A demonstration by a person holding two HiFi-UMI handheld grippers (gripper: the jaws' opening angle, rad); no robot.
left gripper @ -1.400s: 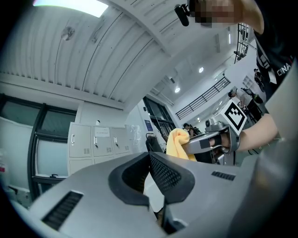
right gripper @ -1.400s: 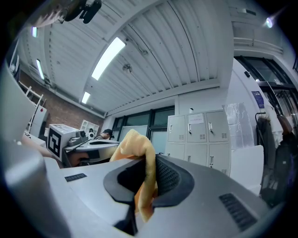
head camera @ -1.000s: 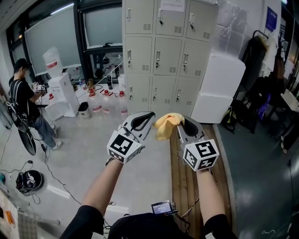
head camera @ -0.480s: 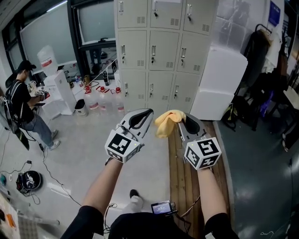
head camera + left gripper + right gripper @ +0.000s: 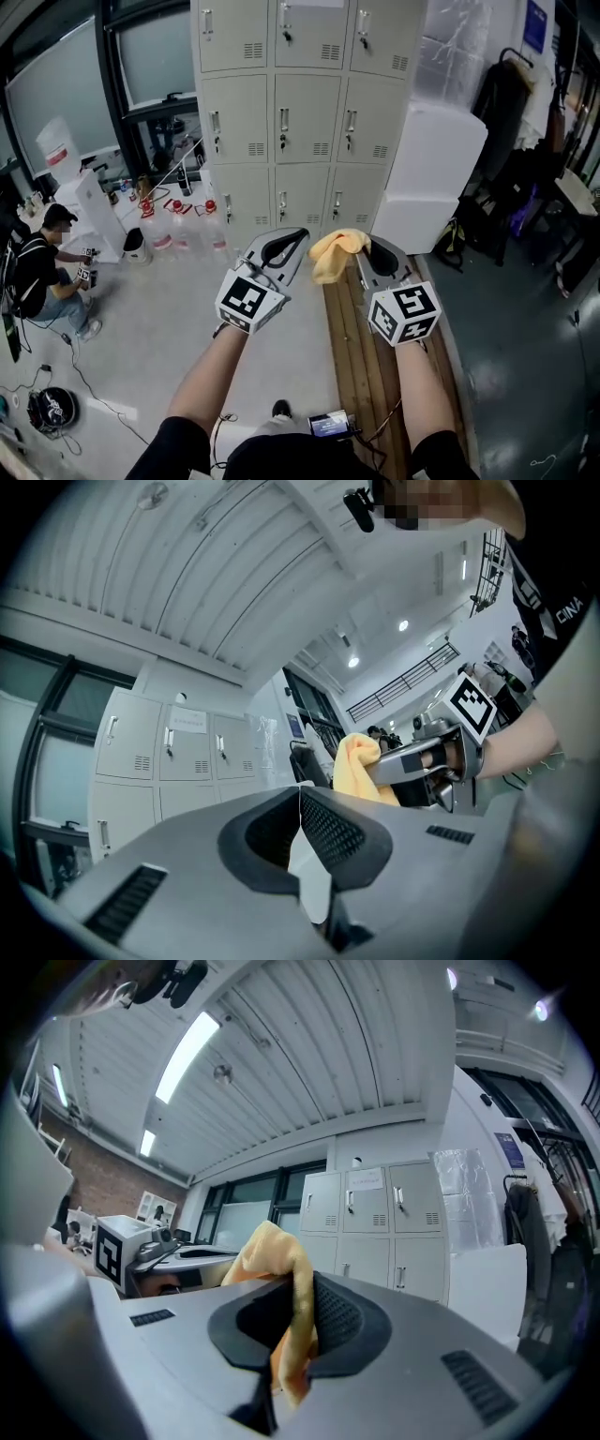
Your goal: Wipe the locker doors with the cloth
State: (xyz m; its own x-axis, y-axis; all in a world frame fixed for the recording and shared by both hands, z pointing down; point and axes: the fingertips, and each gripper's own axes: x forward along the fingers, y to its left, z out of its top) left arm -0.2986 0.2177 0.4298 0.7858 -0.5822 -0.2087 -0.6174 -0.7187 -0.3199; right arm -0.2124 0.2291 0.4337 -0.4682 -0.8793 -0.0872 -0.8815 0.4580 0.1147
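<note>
A bank of pale grey lockers (image 5: 300, 112) stands ahead, its doors closed with small handles and vents; it also shows in the right gripper view (image 5: 375, 1232) and in the left gripper view (image 5: 159, 761). My right gripper (image 5: 372, 251) is shut on a yellow cloth (image 5: 333, 251), which bunches up above its jaws (image 5: 277, 1269). My left gripper (image 5: 286, 246) is held beside it, shut with nothing between its jaws (image 5: 298, 829). The left gripper view shows the cloth (image 5: 361, 771) in the right gripper off to the right. Both grippers are well short of the lockers.
A wooden pallet strip (image 5: 361, 375) runs along the floor under my right arm. A white box (image 5: 427, 178) stands right of the lockers. Water bottles (image 5: 178, 230) sit by the locker's left side. A person (image 5: 42, 272) crouches at far left. Cables lie on the floor (image 5: 56, 403).
The view has moved forward and to the right towards the lockers. Both grippers keep their pose, the cloth still held. The person at the left has gone from standing to crouching.
</note>
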